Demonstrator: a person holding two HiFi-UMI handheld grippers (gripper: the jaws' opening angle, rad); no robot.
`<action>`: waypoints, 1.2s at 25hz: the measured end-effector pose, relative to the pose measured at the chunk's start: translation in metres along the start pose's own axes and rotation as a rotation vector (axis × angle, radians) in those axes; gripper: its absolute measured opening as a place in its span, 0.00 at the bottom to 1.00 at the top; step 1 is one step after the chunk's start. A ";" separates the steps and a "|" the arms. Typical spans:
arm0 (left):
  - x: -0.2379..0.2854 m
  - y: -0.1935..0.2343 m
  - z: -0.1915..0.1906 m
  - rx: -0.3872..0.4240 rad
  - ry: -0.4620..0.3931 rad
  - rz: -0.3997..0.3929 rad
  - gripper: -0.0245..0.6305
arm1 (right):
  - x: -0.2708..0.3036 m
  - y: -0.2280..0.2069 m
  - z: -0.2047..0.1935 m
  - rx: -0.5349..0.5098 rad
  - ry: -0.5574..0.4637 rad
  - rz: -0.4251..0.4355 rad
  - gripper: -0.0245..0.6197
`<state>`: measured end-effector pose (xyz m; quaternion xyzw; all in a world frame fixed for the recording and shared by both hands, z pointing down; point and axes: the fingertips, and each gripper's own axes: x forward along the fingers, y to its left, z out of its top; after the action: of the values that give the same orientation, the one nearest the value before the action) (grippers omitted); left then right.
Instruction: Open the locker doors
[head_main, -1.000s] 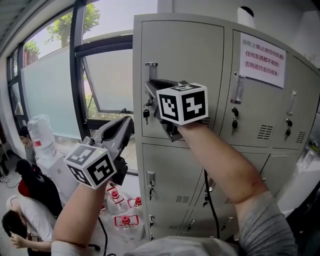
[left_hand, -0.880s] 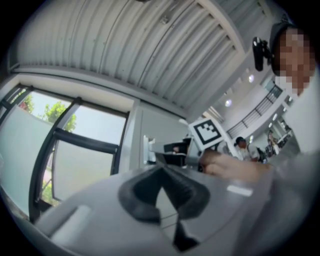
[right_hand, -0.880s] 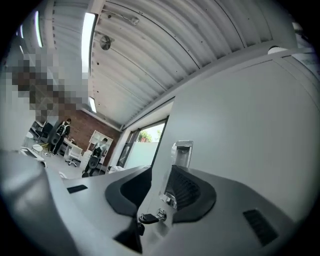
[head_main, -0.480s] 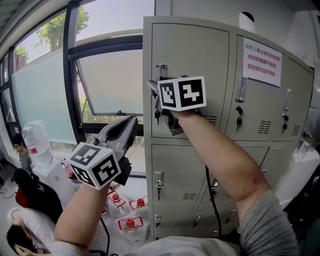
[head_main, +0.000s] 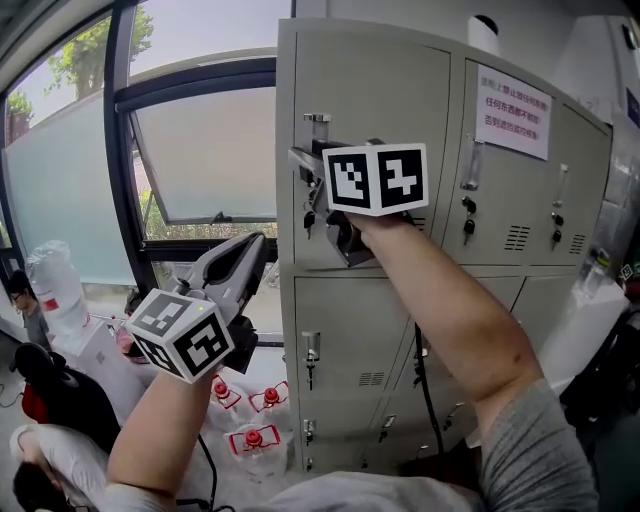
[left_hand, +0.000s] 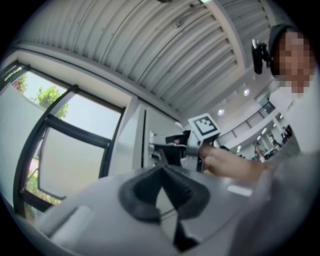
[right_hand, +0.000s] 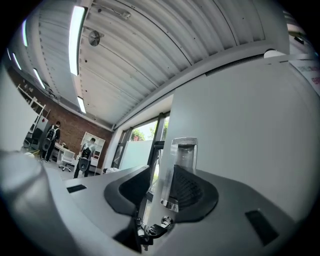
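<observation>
The grey locker bank (head_main: 390, 100) fills the head view, with its top-left door closed as far as I can tell. That door's chrome handle (head_main: 316, 124) has a key (head_main: 309, 220) hanging below it. My right gripper (head_main: 303, 163) is at this handle. In the right gripper view the handle (right_hand: 181, 167) stands between the jaws of the right gripper (right_hand: 162, 175), which are closing. It lies against the right pad, and a gap shows at the left pad. My left gripper (head_main: 252, 248) hangs lower left, away from the lockers, shut and empty (left_hand: 162, 169).
A large window (head_main: 200, 150) stands left of the lockers. Water jugs with red caps (head_main: 250, 438) lie on the floor below. A person (head_main: 20, 300) is at the far left. A paper notice (head_main: 514, 112) hangs on the second door. More locker doors (head_main: 360, 340) are beneath.
The head view has drifted, so the lockers sit a little differently in frame. My right gripper stays at the top-left door's handle. The left gripper has hardly moved.
</observation>
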<state>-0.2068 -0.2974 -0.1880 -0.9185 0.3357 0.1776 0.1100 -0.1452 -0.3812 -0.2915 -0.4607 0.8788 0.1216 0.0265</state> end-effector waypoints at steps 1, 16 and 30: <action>0.000 -0.003 -0.003 -0.006 0.003 0.005 0.04 | -0.007 0.005 0.003 0.001 -0.008 0.021 0.22; 0.007 -0.177 -0.024 0.006 -0.002 0.206 0.04 | -0.228 0.020 0.041 0.036 -0.119 0.451 0.20; 0.036 -0.315 -0.030 0.012 0.014 0.249 0.04 | -0.336 -0.063 0.031 -0.024 -0.118 0.400 0.21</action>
<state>0.0328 -0.0915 -0.1488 -0.8702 0.4491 0.1817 0.0902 0.0973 -0.1379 -0.2801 -0.2692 0.9482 0.1616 0.0477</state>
